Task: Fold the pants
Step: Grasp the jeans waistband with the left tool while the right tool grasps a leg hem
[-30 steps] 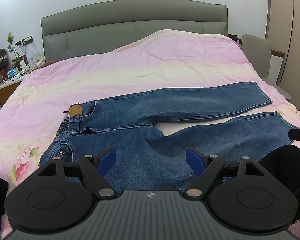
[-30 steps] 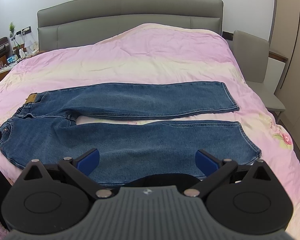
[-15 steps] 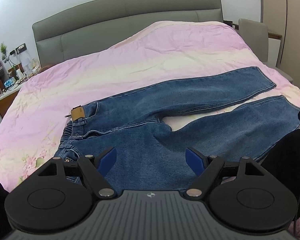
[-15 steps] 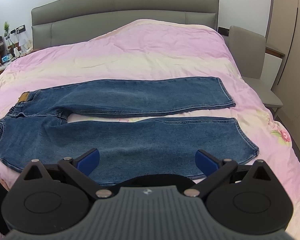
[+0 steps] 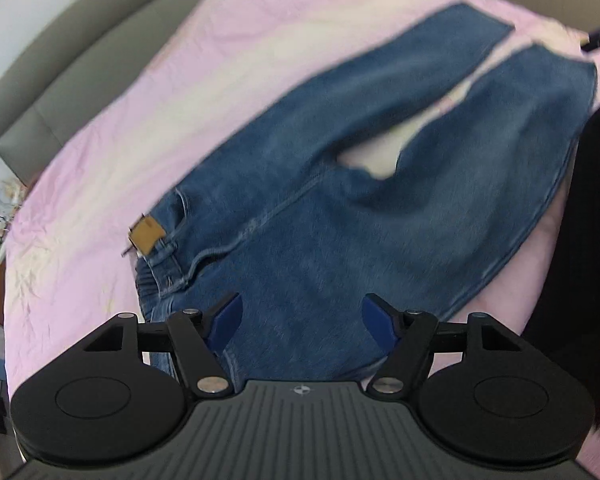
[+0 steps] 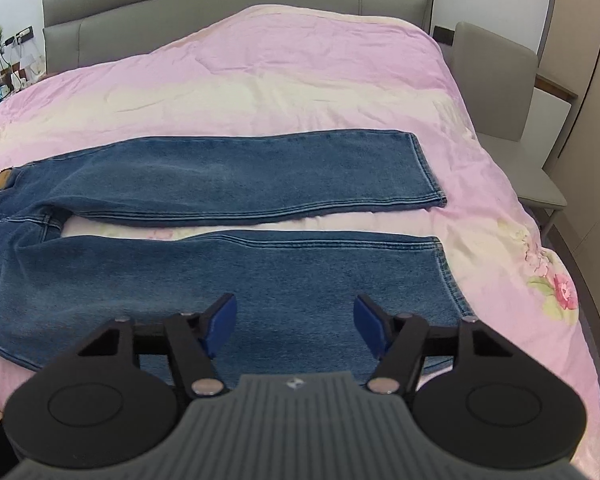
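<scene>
Suddenly your left tongs (image 5: 302,320) had swung and tilted: where half a second earlier their view held the bed level, it was now rolled and motion-blurred, looking down over the waistband end of the blue denim jeans (image 5: 340,216), with the tan leather waist patch (image 5: 147,234) at centre left of the frame. Both blue-padded left fingers (image 5: 227,315) stayed spread wide, gripping nothing. That suggests you were heading for the waist, with no fold begun.

Your right tongs (image 6: 295,322) had also dropped closer than before, spread and empty, above the lower edge of the near leg. The jeans (image 6: 228,272) lay flat and unfolded, both legs side by side across the pink floral quilt (image 6: 300,80), hems at centre right.
</scene>
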Available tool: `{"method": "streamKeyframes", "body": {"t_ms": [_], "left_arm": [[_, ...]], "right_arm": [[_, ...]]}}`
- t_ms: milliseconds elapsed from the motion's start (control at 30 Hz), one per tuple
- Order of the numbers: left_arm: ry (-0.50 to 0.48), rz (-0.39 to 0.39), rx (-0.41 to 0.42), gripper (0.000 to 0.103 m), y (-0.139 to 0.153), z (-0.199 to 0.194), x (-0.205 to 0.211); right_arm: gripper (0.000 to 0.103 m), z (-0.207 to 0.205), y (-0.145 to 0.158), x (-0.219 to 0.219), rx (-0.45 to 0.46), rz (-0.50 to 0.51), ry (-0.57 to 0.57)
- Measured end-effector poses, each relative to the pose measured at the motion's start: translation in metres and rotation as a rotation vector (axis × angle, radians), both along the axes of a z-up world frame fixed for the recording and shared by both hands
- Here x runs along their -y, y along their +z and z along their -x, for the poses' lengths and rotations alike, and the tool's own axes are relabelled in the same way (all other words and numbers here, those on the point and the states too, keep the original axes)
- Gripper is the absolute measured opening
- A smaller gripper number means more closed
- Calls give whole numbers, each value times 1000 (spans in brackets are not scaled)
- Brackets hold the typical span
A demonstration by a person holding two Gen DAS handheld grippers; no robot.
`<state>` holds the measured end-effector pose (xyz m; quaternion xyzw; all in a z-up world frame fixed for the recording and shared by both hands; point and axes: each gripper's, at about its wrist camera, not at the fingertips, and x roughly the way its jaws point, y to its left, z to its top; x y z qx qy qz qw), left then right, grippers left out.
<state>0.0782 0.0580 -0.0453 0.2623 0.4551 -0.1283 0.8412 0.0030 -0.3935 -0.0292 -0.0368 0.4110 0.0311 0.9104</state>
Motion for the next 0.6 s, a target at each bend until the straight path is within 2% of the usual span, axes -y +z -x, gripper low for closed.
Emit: {"method": "streamKeyframes", "body": {"t_ms": [133,200,333,400,533,600], "left_arm": [[-46,-81,-142,80,-25,-16,-22],[-76,-111,-216,80,-38,-21,-28],[-152,-140,-367,80,-60,-28,-26],[-186,-154,-403,80,-70,-30,-20],[-181,-134,-493,80,-92,-43,-11],[-163,-161,-541,80,-108,-45,-5]], "right_arm": [[48,-18,-12,28,-40,5,20],[47,-24,-19,39,-60,5,30],[44,-32,-33,53,-93,78,76],[44,-34,-39,58,-102,127,115],[38,-31,-53,70,-137,205,215],[38,-26,-59,73,-154,263,296]]}}
